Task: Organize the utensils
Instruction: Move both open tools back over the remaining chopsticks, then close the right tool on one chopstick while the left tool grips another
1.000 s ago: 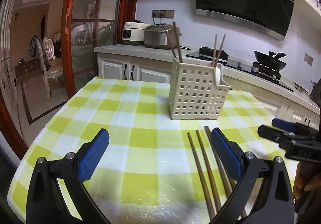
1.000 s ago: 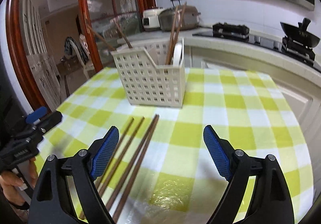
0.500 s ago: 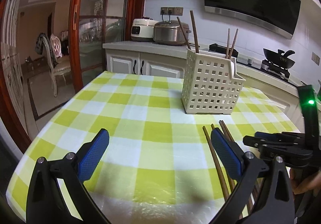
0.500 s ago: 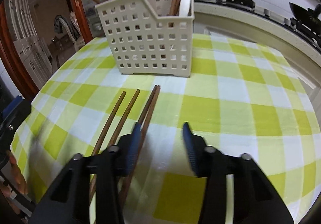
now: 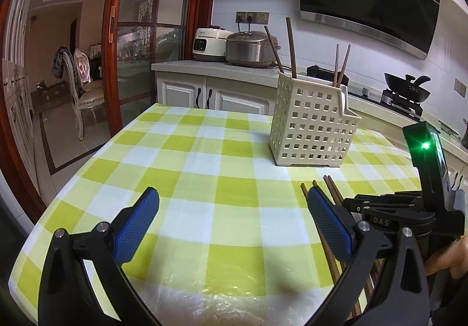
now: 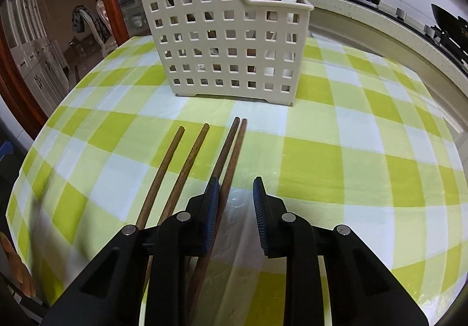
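four chopsticks on table before basket

A table covered in a green-and-white checked cloth carries a cream perforated utensil basket at its far side and four brown chopsticks lying nearer.

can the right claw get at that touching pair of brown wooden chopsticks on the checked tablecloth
Probably yes: the right claw is part open, low over the touching pair of brown wooden chopsticks; nothing lies between.

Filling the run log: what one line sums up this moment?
right gripper: part-closed around chopstick pair, not clamped | left gripper: open, idle | basket: upright
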`<move>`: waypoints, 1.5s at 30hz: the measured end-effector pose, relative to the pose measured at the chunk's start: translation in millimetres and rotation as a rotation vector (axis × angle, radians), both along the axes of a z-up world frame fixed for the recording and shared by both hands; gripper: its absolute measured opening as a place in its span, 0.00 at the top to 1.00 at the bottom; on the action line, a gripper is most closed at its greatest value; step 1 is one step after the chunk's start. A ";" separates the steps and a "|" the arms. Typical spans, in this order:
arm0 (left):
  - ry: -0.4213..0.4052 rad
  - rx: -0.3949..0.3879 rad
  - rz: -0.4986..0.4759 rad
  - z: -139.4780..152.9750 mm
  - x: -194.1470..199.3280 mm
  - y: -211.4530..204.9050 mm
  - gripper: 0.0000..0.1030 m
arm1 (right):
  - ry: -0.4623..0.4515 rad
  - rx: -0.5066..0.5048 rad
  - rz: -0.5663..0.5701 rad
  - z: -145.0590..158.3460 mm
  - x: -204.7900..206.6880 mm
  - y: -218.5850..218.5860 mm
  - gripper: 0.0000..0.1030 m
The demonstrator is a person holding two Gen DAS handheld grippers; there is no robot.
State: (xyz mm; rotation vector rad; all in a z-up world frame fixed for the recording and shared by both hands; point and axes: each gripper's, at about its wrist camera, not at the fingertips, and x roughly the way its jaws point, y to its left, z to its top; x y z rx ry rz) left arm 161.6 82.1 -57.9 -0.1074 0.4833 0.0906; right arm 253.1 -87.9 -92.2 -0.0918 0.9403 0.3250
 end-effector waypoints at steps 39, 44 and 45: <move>0.390 0.052 -0.124 -41.4 100.6 -75.2 0.42 | -0.079 0.106 0.002 18.5 -16.5 -61.7 0.92; 0.416 0.074 -0.130 -46.2 106.5 -84.1 0.56 | -0.073 0.132 0.010 17.3 -17.7 -67.0 0.92; 0.424 0.076 -0.133 -48.0 107.8 -85.2 0.59 | -0.072 0.137 0.012 16.9 -18.5 -67.4 0.92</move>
